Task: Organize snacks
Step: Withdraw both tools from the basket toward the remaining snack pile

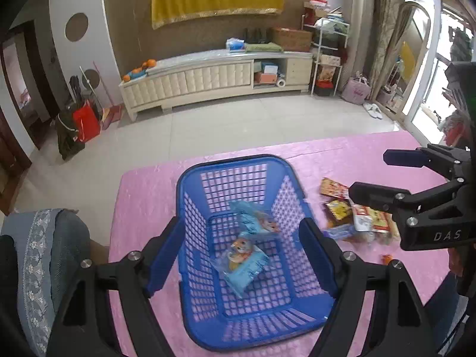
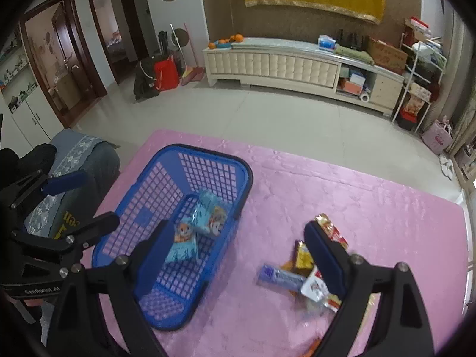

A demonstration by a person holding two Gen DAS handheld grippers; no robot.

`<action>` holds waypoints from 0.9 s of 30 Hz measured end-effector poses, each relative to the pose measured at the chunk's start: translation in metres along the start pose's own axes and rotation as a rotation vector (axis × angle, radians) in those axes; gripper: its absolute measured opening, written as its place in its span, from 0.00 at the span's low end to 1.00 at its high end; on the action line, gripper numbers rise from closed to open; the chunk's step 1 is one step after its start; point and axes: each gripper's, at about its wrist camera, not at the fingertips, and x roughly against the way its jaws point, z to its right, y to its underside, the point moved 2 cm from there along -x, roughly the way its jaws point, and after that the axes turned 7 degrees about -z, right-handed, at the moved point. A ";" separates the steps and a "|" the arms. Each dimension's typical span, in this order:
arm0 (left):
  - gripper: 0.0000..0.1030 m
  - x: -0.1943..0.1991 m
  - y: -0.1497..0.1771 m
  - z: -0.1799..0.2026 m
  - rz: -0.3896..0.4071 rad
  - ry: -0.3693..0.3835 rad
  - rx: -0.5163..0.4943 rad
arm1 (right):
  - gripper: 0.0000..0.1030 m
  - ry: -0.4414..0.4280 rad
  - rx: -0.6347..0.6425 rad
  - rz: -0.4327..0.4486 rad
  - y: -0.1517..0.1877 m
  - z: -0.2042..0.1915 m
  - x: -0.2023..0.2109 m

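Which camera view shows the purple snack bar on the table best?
The right wrist view: the purple snack bar lies whole and unobstructed on the pink cloth. In the left wrist view it is blurred and partly hidden behind the gripper finger.

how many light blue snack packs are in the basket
2. One light blue pack lies near the middle of the blue basket floor; the other light blue pack lies just beyond it toward the far wall, touching it. None looks hidden.
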 end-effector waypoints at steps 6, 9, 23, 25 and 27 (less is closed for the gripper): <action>0.76 0.029 0.010 0.024 0.026 0.010 -0.014 | 0.89 0.010 -0.012 0.030 0.026 0.005 0.034; 0.76 0.043 0.016 0.038 0.040 0.017 -0.026 | 0.89 0.012 -0.017 0.047 0.037 0.009 0.049; 0.76 0.062 0.028 0.110 0.052 0.052 -0.126 | 0.89 0.033 -0.102 0.090 0.103 0.057 0.093; 0.76 0.056 0.029 0.123 0.044 0.067 -0.144 | 0.89 0.040 -0.122 0.086 0.111 0.068 0.094; 0.76 0.050 0.031 0.137 0.035 0.079 -0.166 | 0.89 0.047 -0.142 0.077 0.121 0.077 0.092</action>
